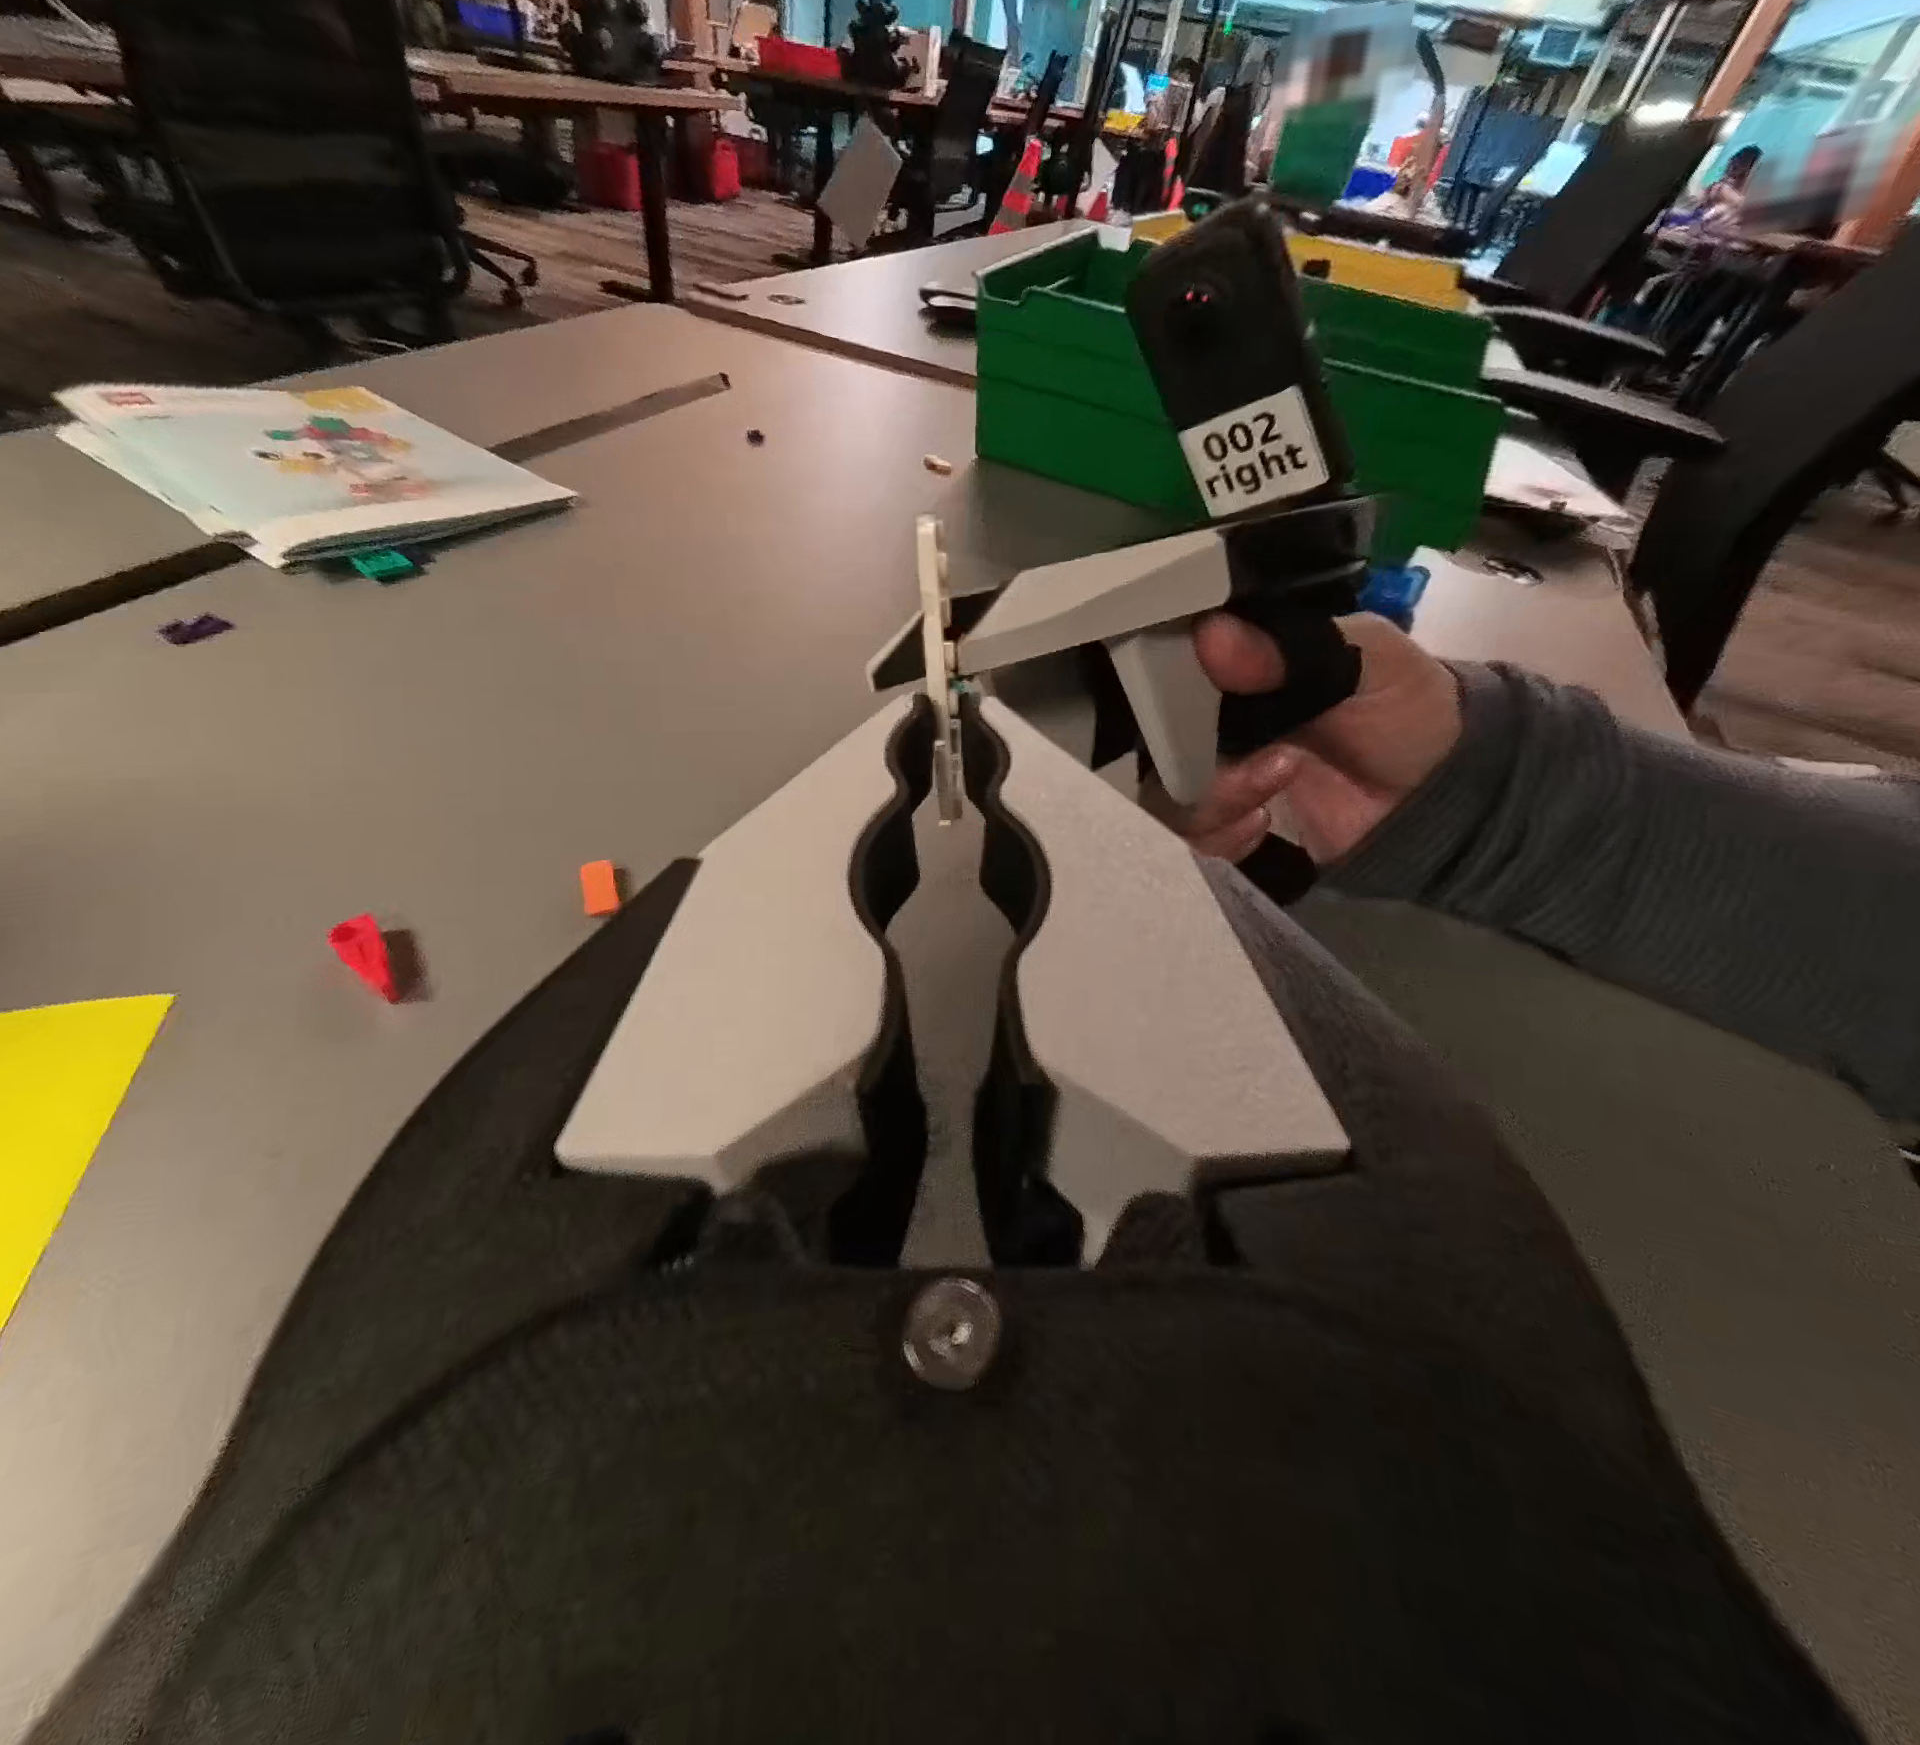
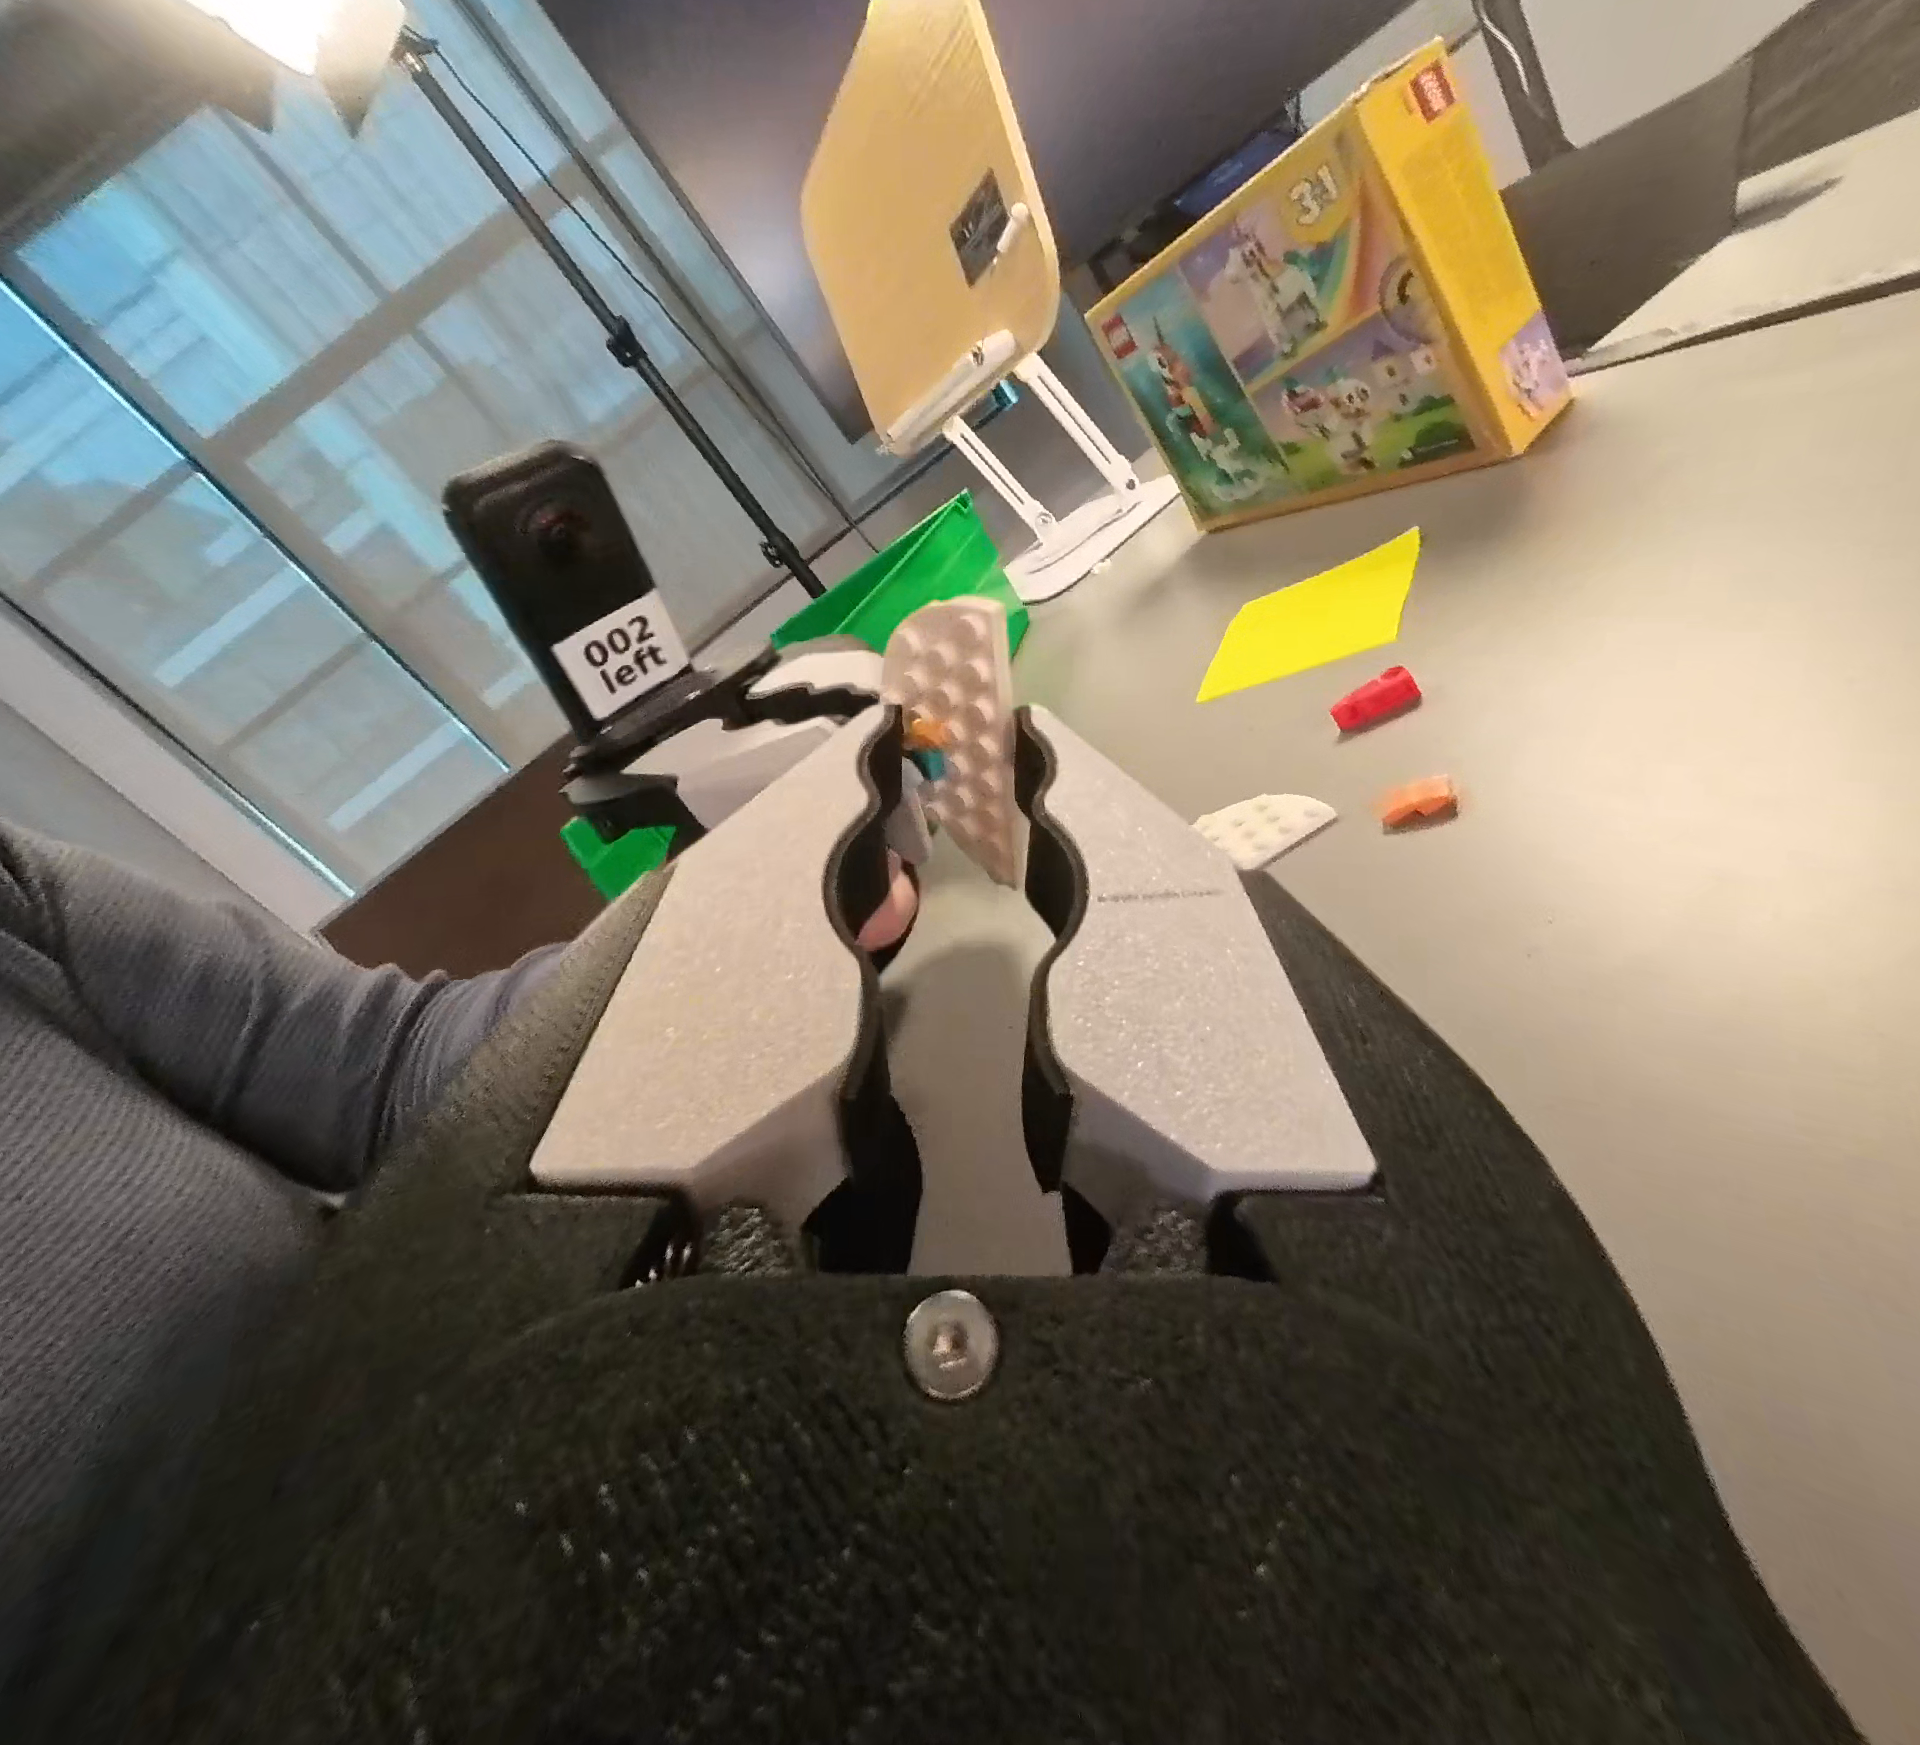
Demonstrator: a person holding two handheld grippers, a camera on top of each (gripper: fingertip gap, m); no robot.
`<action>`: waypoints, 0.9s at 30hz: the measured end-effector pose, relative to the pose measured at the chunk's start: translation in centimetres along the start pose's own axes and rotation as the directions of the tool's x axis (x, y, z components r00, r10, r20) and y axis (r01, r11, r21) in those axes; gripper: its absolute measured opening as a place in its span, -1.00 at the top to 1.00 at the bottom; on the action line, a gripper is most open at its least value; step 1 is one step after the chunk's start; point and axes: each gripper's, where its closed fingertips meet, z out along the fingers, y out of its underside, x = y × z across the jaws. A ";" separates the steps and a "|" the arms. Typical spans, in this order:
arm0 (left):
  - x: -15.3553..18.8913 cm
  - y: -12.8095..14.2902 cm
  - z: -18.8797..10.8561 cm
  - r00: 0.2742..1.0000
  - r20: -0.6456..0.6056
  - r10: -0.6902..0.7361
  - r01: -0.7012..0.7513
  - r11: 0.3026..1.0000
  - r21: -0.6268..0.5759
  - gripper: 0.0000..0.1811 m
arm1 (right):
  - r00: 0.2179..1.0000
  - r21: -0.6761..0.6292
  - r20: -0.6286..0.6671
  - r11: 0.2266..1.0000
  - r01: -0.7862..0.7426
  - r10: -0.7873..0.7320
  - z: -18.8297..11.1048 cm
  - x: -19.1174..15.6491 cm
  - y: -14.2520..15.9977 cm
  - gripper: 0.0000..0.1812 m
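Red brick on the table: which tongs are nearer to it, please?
Left. The red brick lies just left of the left tongs; the right tongs reach in from the opposite side.

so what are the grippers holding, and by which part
Both grip one white studded plate: the left gripper pinches its lower end, the right gripper clamps across its middle.

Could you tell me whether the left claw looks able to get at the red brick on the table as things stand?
Probably not yet: the left claw is shut on the white plate; otherwise the way to the red brick looks free.
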 end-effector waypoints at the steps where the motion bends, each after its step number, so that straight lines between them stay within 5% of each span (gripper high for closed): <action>1: 0.0 -0.1 0.1 1.000 0.008 -0.010 0.010 1.000 0.007 0.96 | 1.000 0.007 -0.007 1.000 0.006 -0.005 0.0 0.1 -0.1 0.79; 5: -0.4 0.0 0.2 0.998 0.065 0.000 -0.002 1.000 0.022 0.96 | 0.999 0.046 -0.035 0.999 0.005 -0.003 0.2 0.2 -0.4 0.70; 10: -1.9 -0.6 -0.4 0.976 0.023 -0.215 0.211 0.971 0.117 0.96 | 0.999 0.064 -0.051 0.998 -0.006 0.009 -0.3 0.6 -0.7 0.71; 17: -0.4 -0.3 0.1 0.989 -0.041 -0.143 0.147 0.984 0.101 0.95 | 0.998 0.073 -0.059 0.997 0.026 -0.022 0.2 0.3 -0.6 0.83; 27: 0.6 -1.5 -1.1 0.862 -0.340 -0.376 0.430 0.897 0.099 0.76 | 0.994 -0.110 0.037 0.988 0.109 -0.106 -0.1 -1.6 1.2 0.98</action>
